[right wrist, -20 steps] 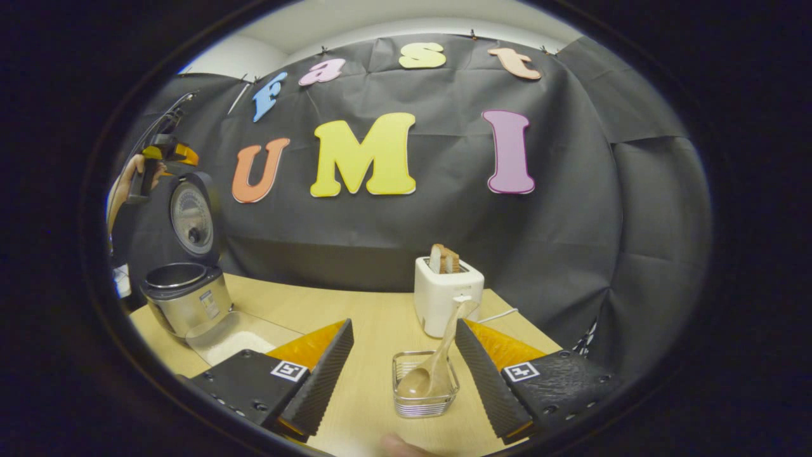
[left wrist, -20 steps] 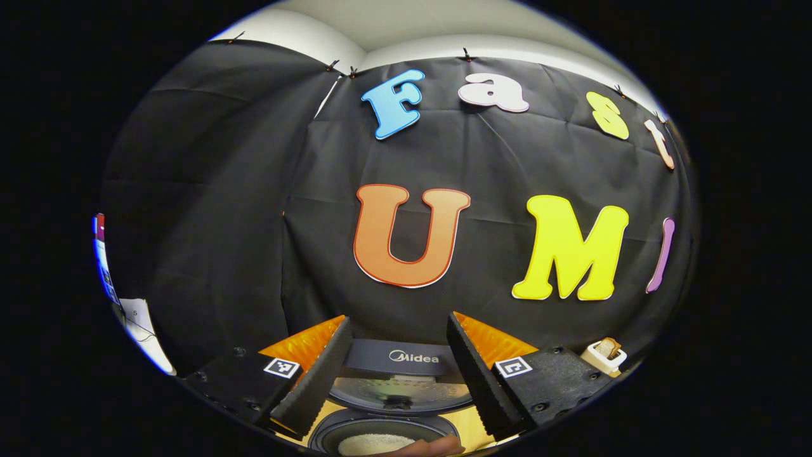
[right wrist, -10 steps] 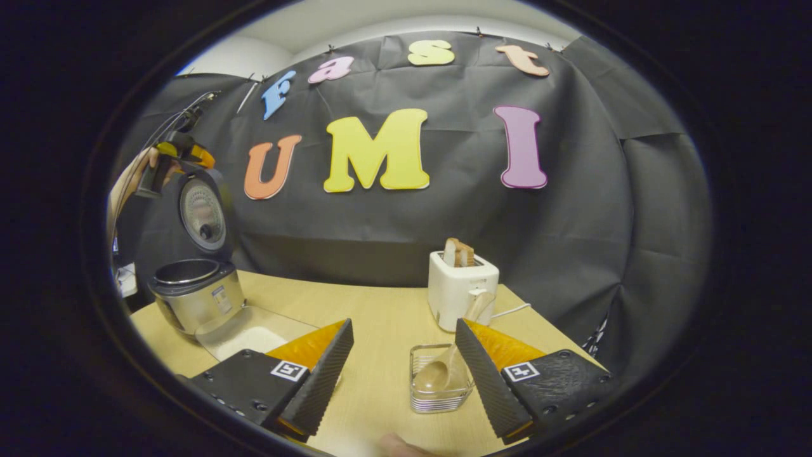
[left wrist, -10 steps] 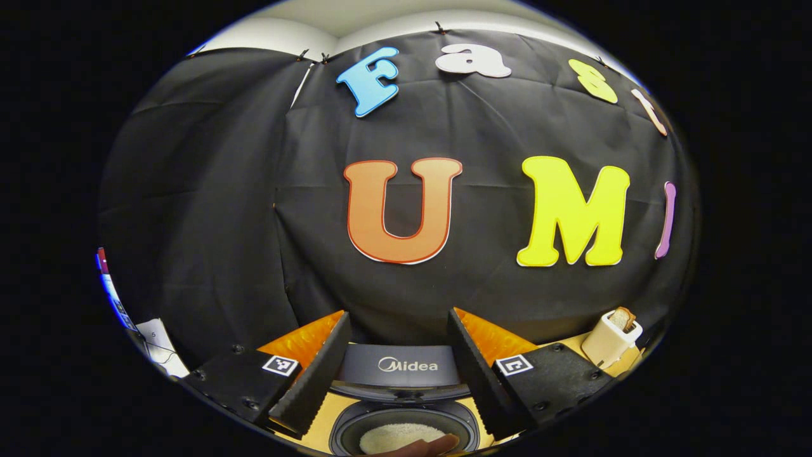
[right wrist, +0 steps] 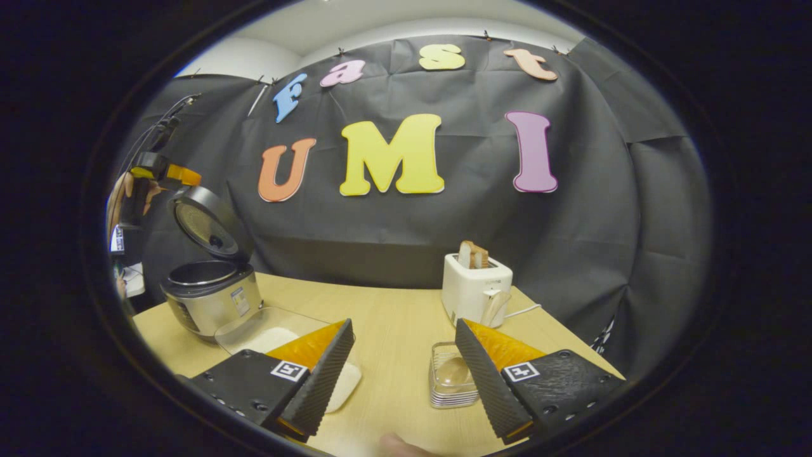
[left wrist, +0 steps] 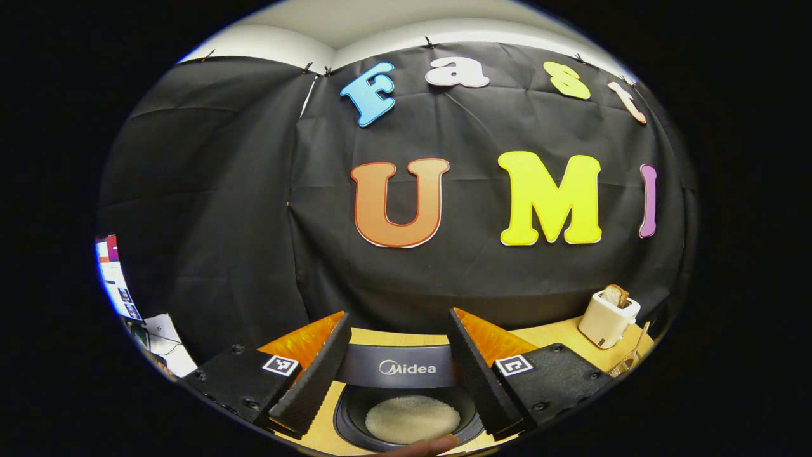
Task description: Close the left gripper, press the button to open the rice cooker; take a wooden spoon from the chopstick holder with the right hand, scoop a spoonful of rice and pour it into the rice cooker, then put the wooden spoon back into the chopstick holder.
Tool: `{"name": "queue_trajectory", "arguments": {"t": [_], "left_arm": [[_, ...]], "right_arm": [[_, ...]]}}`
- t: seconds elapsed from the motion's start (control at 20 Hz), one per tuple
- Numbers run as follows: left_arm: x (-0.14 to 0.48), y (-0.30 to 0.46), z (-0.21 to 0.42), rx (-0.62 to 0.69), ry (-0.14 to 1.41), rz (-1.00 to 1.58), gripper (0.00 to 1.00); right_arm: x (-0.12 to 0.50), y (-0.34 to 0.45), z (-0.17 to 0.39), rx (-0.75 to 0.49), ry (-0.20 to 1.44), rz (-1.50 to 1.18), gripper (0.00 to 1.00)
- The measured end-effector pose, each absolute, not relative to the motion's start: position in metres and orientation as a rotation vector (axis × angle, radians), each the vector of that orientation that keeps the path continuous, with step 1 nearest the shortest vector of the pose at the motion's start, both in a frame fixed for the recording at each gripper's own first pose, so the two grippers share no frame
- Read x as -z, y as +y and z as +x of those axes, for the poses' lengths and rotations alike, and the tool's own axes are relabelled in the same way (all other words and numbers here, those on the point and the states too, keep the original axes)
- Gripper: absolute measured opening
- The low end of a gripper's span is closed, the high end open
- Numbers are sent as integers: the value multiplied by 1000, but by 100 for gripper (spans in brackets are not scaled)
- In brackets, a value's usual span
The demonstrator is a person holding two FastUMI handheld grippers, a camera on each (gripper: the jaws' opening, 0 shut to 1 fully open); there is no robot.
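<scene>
The silver rice cooker (right wrist: 212, 298) stands at the table's left with its lid (right wrist: 209, 222) raised and tilted forward. A hand holds my left gripper (right wrist: 152, 174) just above and behind the lid. In the left gripper view my left gripper (left wrist: 398, 317) is open, with the lid's grey edge (left wrist: 396, 368) and the pot holding white rice (left wrist: 412, 419) between its fingers. My right gripper (right wrist: 404, 324) is open and holds nothing. The wooden spoon (right wrist: 455, 371) stands in the clear chopstick holder (right wrist: 444, 393), right beside the right finger. A clear tray of rice (right wrist: 279, 336) lies in front of the cooker.
A white toaster (right wrist: 476, 285) with bread in it stands at the back of the wooden table (right wrist: 393, 317), behind the holder, its cord trailing right. The black cloth wall closes the back and right. Papers and a screen (left wrist: 114, 279) sit off the table's left.
The cooker lid has tipped forward from upright. The left gripper view now looks further down into the pot. In the right gripper view the holder has slid right, up against the right finger.
</scene>
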State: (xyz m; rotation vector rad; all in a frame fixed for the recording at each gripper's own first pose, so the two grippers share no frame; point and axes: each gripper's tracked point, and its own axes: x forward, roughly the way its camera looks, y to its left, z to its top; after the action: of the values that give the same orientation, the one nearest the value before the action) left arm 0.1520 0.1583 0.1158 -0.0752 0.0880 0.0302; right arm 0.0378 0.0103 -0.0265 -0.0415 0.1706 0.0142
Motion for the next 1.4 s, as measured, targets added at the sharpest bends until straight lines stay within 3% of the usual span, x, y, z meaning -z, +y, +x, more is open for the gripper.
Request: {"name": "queue_trajectory", "arguments": {"t": [0.6,1.0,1.4], "left_arm": [[-3,142,85,-15,139,-67,97],[38,137,79,-21,211,-77,97],[46,136,81,-31,168,-73,96]], "right_arm": [[32,20,38,-30,177,-54,96],[36,23,38,-34,184,-59,96],[37,32,35,-51,182,-71,96]]}}
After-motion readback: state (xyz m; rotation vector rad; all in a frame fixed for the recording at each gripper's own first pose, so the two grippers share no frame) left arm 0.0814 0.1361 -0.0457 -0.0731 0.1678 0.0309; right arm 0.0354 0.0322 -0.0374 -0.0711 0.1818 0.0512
